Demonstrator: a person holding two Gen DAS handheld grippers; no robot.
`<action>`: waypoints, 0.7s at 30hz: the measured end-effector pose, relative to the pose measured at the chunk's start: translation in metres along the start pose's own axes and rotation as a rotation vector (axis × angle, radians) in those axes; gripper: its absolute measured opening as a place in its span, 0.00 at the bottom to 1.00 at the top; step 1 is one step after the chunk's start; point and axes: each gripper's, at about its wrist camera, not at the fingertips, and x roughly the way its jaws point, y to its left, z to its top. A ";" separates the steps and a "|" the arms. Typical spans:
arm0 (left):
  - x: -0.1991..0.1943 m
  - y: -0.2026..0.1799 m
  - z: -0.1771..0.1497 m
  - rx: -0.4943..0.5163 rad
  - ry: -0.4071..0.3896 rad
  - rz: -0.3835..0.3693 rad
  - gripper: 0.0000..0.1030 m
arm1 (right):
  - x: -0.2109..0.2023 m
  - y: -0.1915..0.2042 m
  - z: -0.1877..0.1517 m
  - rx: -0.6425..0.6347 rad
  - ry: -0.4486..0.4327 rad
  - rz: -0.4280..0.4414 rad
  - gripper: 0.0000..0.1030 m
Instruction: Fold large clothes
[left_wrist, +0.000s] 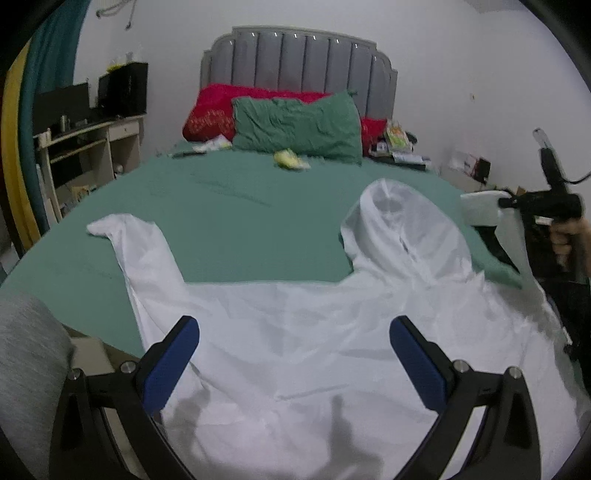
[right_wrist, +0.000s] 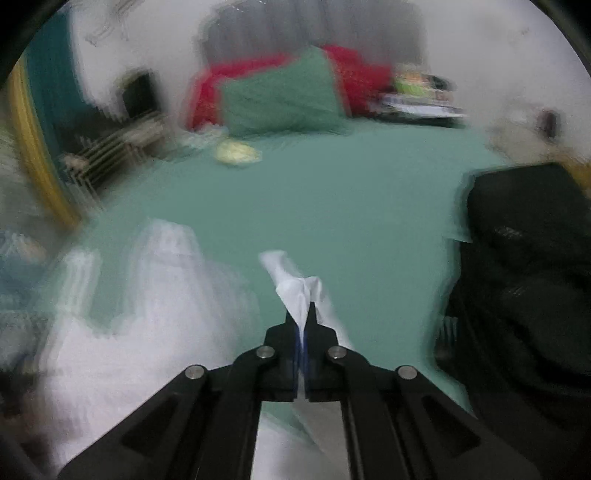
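A large white garment (left_wrist: 295, 332) lies spread on the green bed sheet (left_wrist: 240, 229), one sleeve reaching far left and a hood-like part bunched at the right. My left gripper (left_wrist: 294, 334) is open, its blue pads just above the garment's middle. My right gripper (right_wrist: 303, 314) is shut on a corner of the white garment (right_wrist: 295, 284) and holds it above the sheet; the view is blurred. The right gripper also shows at the right edge of the left wrist view (left_wrist: 480, 212), seen side-on.
A green pillow (left_wrist: 295, 125) and a red pillow (left_wrist: 210, 110) lean on the grey headboard (left_wrist: 299, 59). A yellow item (left_wrist: 290, 158) lies on the sheet. Clutter (left_wrist: 399, 146) sits at the bed's far right. A desk (left_wrist: 88, 147) stands left. A black mass (right_wrist: 524, 277) lies at right.
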 end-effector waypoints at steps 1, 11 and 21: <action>-0.006 0.001 0.004 -0.002 -0.019 0.006 1.00 | -0.011 0.016 0.002 -0.031 0.006 0.044 0.01; -0.060 0.022 0.031 -0.057 -0.173 -0.017 1.00 | 0.001 0.159 0.002 -0.254 0.182 0.550 0.01; -0.013 0.026 0.015 -0.045 0.031 0.068 1.00 | 0.136 0.155 -0.077 -0.233 0.283 -0.118 0.74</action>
